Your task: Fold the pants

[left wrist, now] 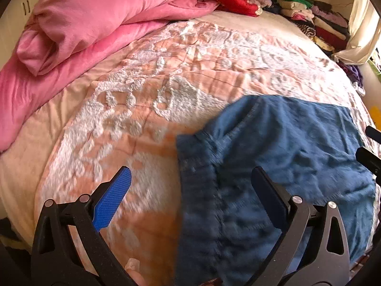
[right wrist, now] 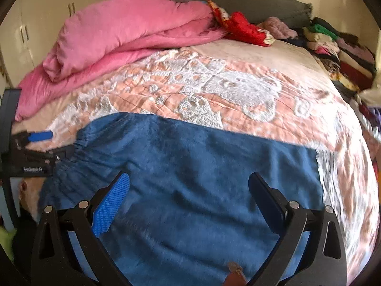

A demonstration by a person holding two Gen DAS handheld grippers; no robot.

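Observation:
Blue pants lie flat on the bed, folded into a wide rectangle; they also fill the lower half of the right wrist view. The elastic waistband is at their left end. My left gripper is open and empty, hovering over the pants' left edge, one finger over the bedspread and one over the cloth. It shows from the side in the right wrist view. My right gripper is open and empty above the middle of the pants. Part of it shows at the right edge of the left wrist view.
A peach and white textured bedspread covers the bed. A folded pink duvet lies at the far left. Red cloth and stacks of folded clothes line the far side. White cupboards stand behind.

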